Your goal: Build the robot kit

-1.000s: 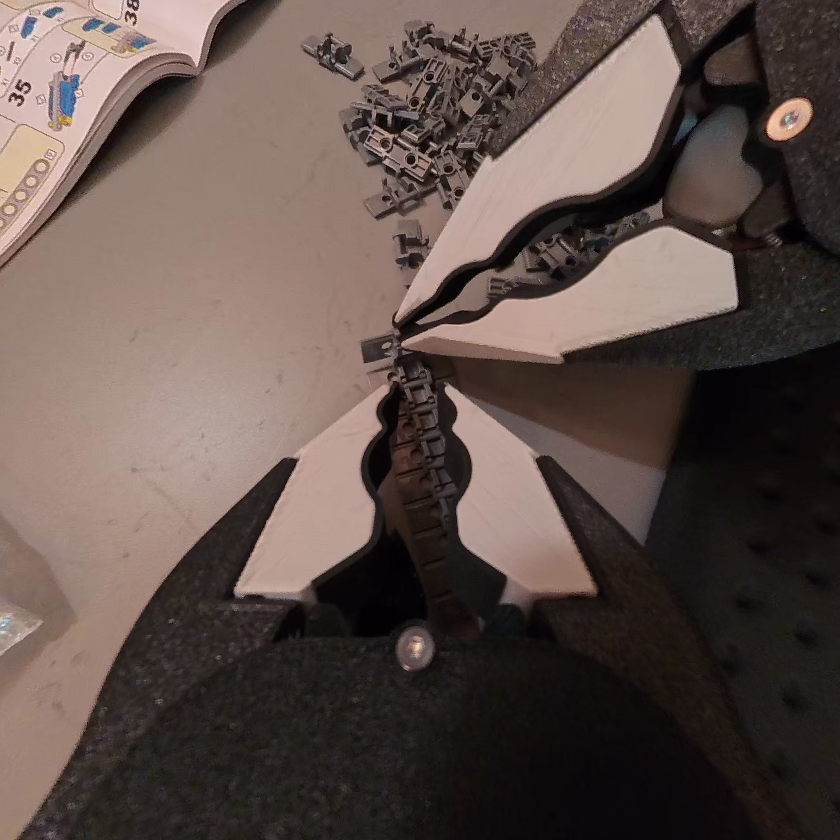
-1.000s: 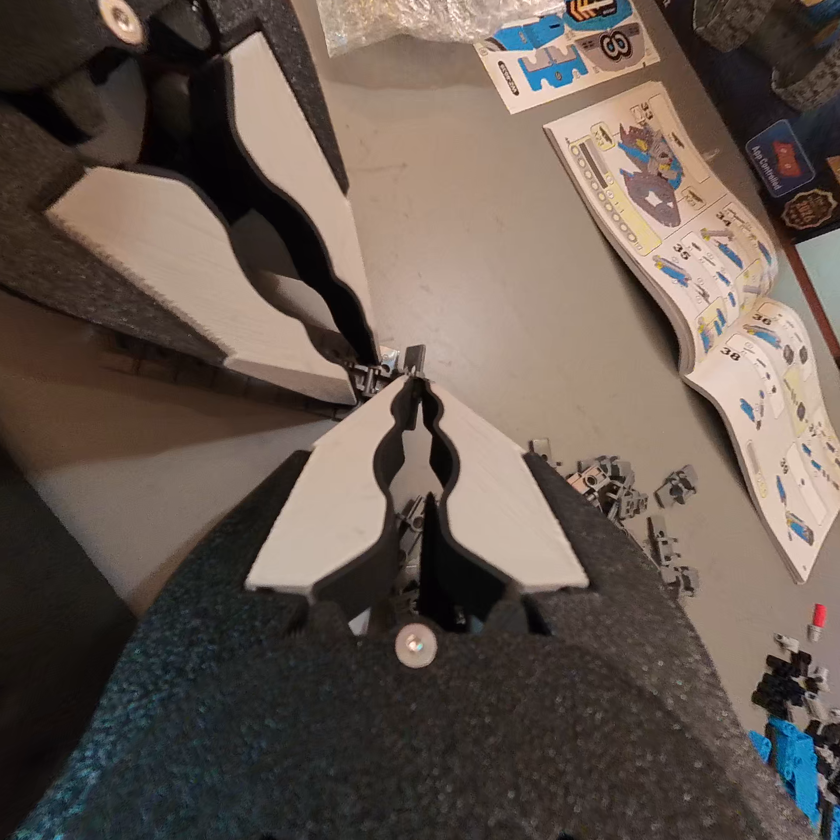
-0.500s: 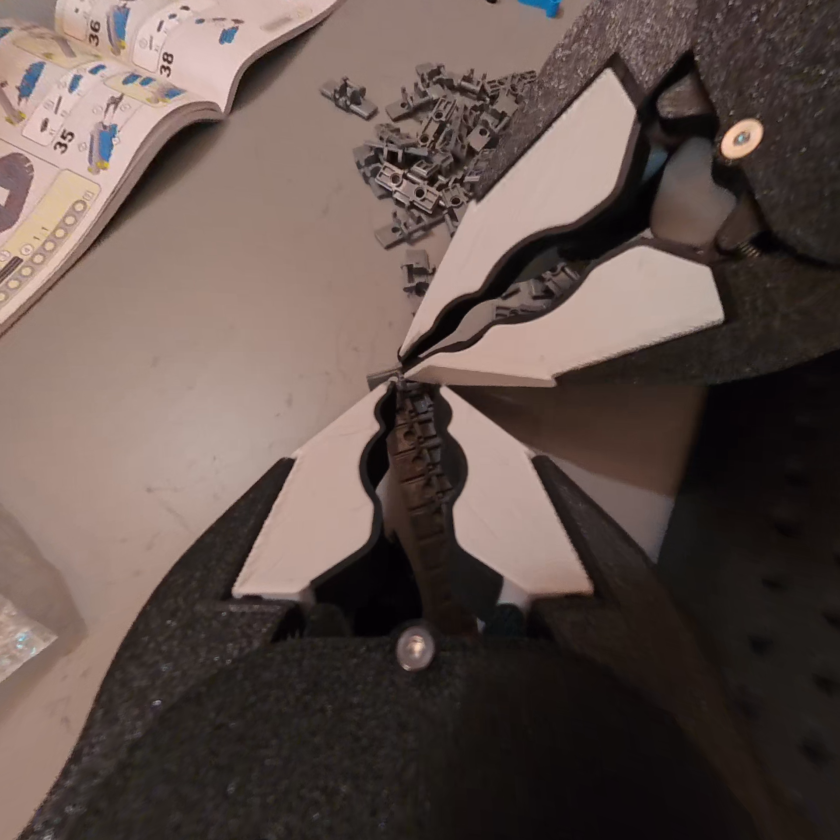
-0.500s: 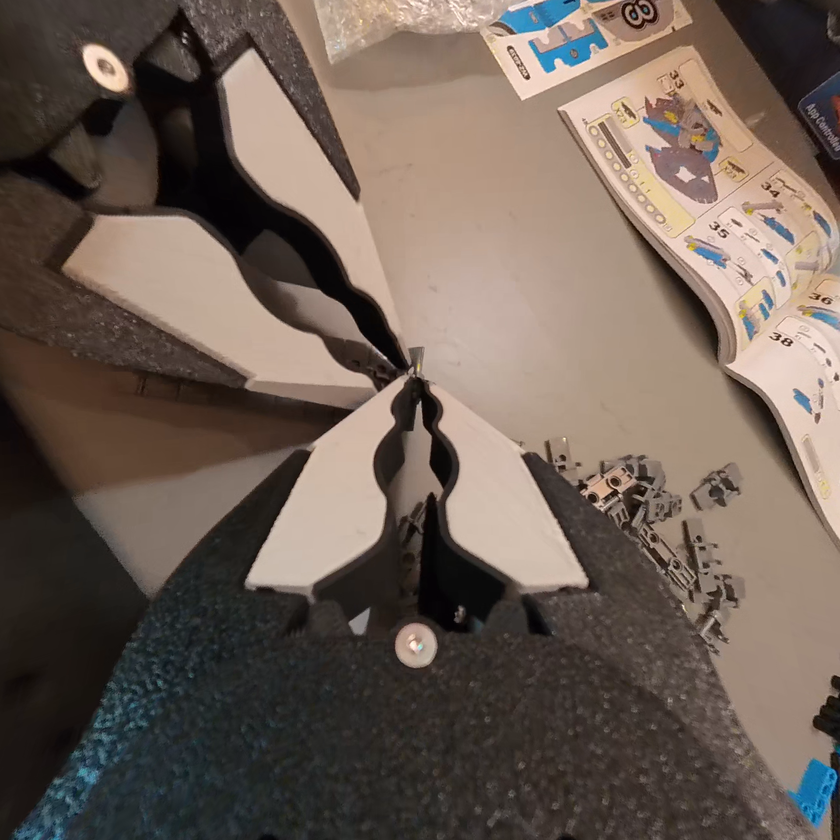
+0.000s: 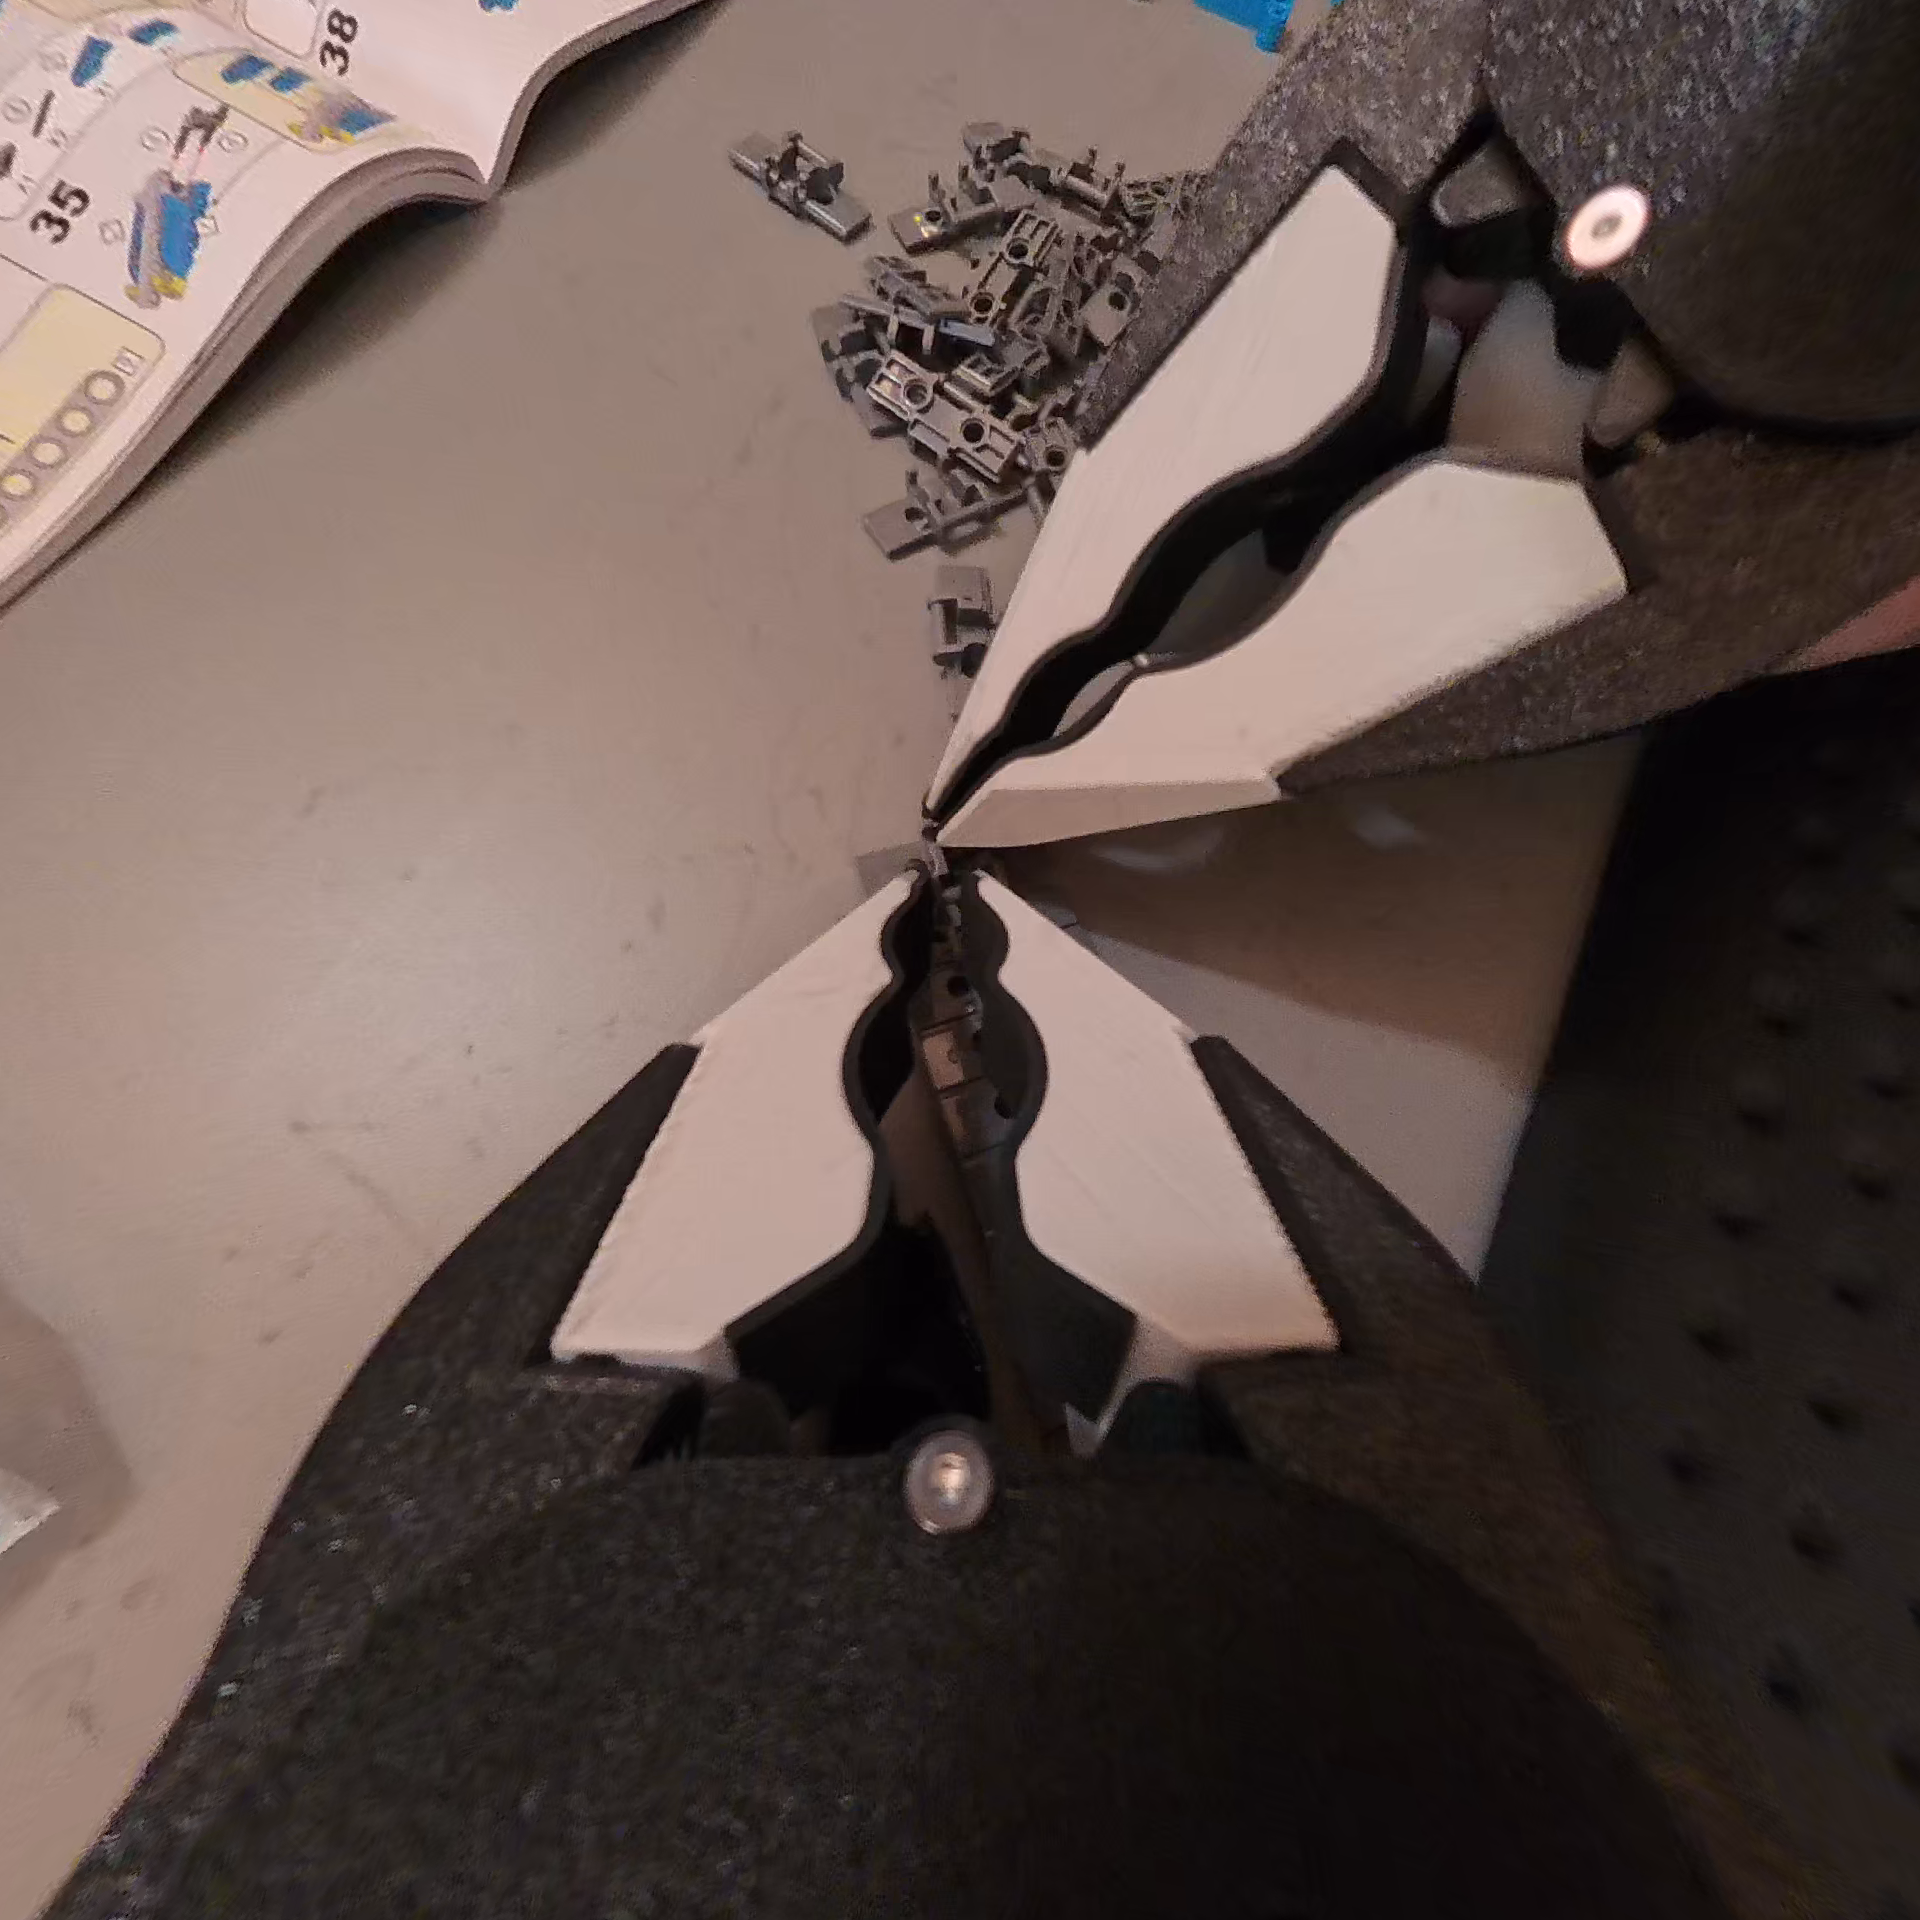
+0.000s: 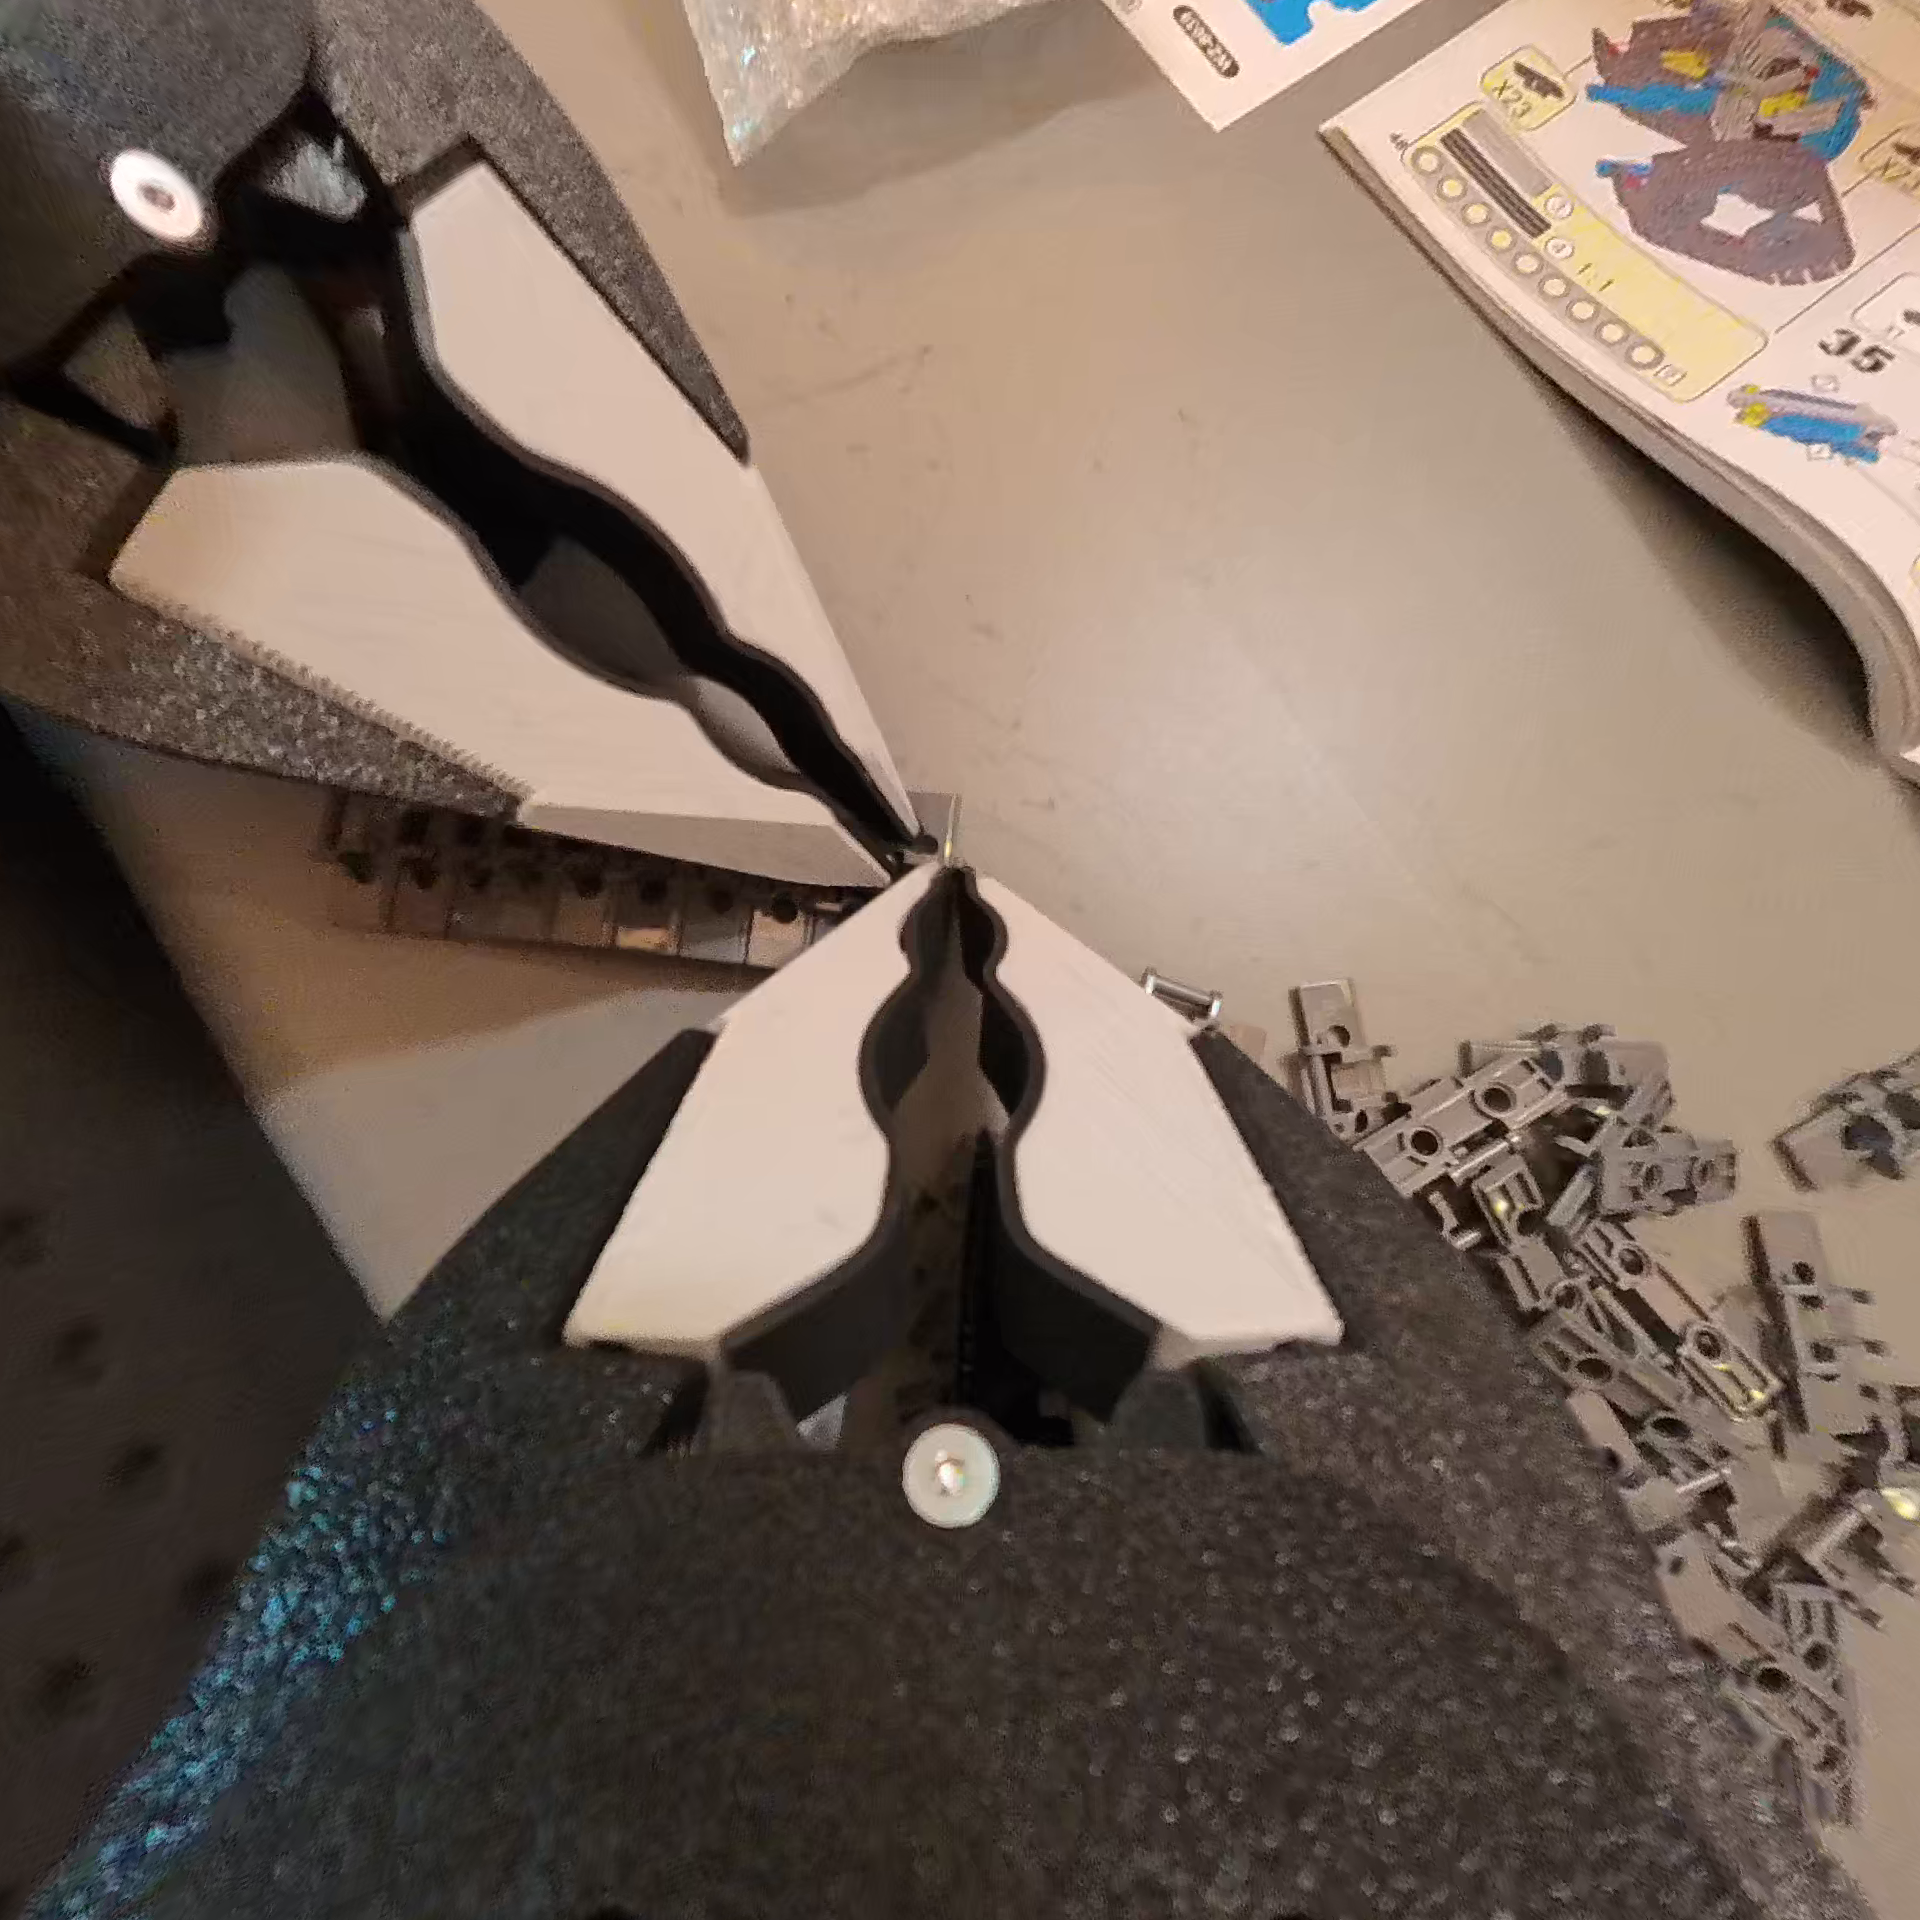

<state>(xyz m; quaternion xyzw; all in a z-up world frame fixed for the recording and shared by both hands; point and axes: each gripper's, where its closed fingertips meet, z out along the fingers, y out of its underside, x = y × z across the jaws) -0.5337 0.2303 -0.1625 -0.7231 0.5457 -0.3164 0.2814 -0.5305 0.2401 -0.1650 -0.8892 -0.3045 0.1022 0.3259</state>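
left gripper (image 5: pixel 943 881) clamping track chain (image 5: pixel 951 1049), right gripper (image 6: pixel 951 871) pinching link (image 6: pixel 948 826)

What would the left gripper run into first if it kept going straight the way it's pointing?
Most likely the right gripper: its white tips sit touching-close ahead of the left gripper, shut on a dark grey linked track strip. Depth is unclear.

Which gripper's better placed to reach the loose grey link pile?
Right, probably: the right gripper, pinching a single link, sits beside the pile of grey track links; the left gripper is shut on the track chain, farther off.
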